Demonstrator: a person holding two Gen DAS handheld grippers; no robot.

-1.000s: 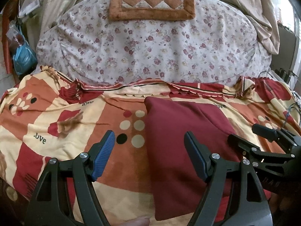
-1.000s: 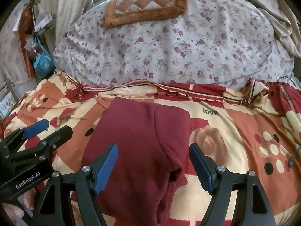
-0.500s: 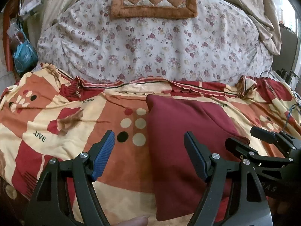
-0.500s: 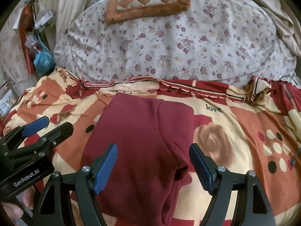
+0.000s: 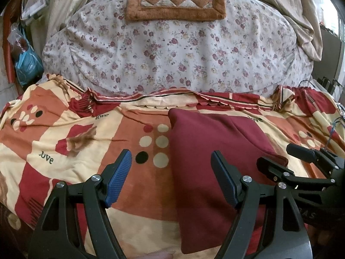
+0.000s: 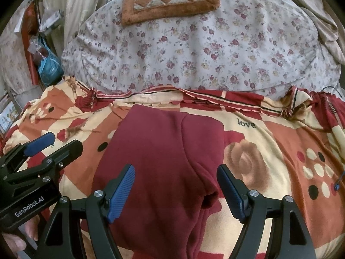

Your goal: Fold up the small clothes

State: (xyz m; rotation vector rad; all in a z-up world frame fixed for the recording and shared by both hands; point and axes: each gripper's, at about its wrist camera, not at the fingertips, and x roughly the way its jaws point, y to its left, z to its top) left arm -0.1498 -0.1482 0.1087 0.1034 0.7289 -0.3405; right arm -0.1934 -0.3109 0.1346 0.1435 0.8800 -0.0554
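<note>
A dark red garment (image 5: 207, 151) (image 6: 163, 161) lies folded lengthwise on the patterned blanket. My left gripper (image 5: 171, 177) hovers open over the garment's left edge, nothing between its blue pads. Over the garment's right part, above a rolled cuff or opening, my right gripper (image 6: 175, 185) is open and empty too. Each gripper shows in the other's view: the right gripper (image 5: 280, 157) at the right edge, the left gripper (image 6: 56, 144) at the left edge. Neither touches the cloth as far as I can see.
An orange, cream and red blanket (image 5: 75, 142) covers the near bed. Behind it is a floral quilt (image 5: 172, 49) with a brown checked cushion (image 5: 175, 0) on top. A blue bag (image 5: 25, 64) hangs at the left. Cables (image 5: 334, 127) lie at the right.
</note>
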